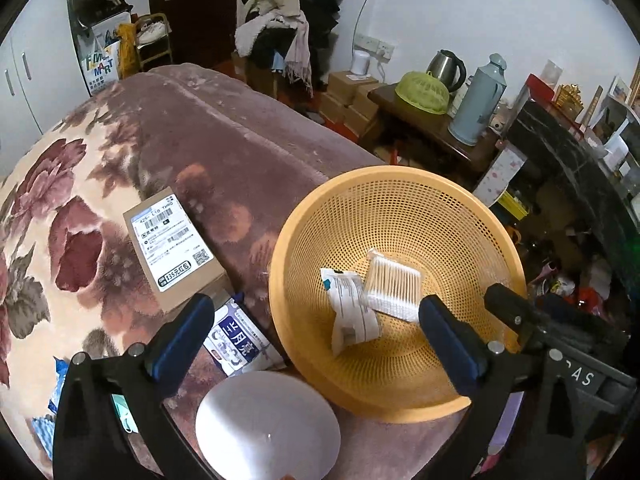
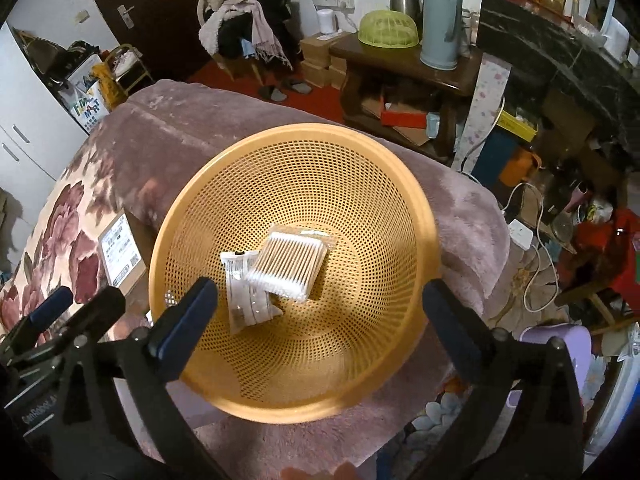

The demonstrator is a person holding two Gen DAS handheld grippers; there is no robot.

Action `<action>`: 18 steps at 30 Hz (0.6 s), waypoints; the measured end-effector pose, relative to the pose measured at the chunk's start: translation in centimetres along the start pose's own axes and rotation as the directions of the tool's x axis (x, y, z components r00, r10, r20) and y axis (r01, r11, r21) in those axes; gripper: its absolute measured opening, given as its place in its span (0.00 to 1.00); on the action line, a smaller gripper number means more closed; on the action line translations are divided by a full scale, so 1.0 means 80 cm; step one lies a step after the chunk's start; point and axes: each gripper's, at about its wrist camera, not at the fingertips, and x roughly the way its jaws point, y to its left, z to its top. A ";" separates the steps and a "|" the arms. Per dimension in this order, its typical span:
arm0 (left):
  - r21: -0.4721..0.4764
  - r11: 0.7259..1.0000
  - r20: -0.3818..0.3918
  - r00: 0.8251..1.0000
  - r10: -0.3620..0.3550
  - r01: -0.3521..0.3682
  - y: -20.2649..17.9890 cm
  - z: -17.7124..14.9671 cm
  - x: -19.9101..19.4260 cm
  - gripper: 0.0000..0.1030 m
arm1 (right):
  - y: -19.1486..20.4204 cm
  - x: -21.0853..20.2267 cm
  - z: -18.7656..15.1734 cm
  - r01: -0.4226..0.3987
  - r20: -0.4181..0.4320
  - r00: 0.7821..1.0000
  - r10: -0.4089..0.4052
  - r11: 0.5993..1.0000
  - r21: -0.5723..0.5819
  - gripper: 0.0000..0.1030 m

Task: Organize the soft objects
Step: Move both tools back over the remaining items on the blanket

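An orange mesh basket (image 1: 420,208) (image 2: 304,152) stands on the floral blanket. A pack of cotton swabs (image 1: 394,286) (image 2: 288,266) lies in its bottom, leaning on a white printed packet (image 1: 352,312) (image 2: 246,292). My left gripper (image 1: 316,304) (image 2: 84,298) is open, straddling the basket's left rim with nothing between its pads. My right gripper (image 2: 320,285) hangs open over the basket, above both packs and touching neither. One of the right gripper's fingers (image 1: 504,296) shows at the basket's right rim. A blue-and-white soft pack (image 1: 240,336) lies beside the basket.
A labelled cardboard box (image 1: 172,248) (image 2: 120,252) lies left of the basket. A white round object (image 1: 268,420) sits near my left gripper, and blue packets (image 1: 56,380) lie at the left edge. Beyond the bed stand a wooden side table (image 2: 400,64) and piled clothes (image 2: 240,12).
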 end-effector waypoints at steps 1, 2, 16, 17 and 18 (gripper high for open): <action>-0.001 1.000 0.001 1.000 0.000 0.000 0.000 -0.001 -0.002 0.99 | 0.001 -0.001 -0.001 0.001 0.001 1.000 -0.001 1.000 -0.001 1.00; -0.003 1.000 0.001 1.000 0.000 0.000 0.001 -0.002 -0.003 0.99 | 0.001 -0.002 -0.001 0.002 0.003 1.000 -0.002 1.000 -0.003 1.00; -0.036 0.999 0.000 1.000 0.004 -0.004 0.039 -0.026 -0.032 0.99 | 0.039 -0.020 -0.022 0.017 0.011 1.000 -0.016 0.998 -0.066 1.00; -0.041 0.999 0.001 1.000 0.005 -0.005 0.044 -0.029 -0.036 0.99 | 0.043 -0.021 -0.024 0.017 0.011 1.000 -0.016 0.997 -0.070 1.00; -0.044 0.999 0.003 1.000 0.007 -0.007 0.048 -0.032 -0.038 0.99 | 0.047 -0.023 -0.026 0.015 0.011 1.000 -0.015 0.997 -0.076 1.00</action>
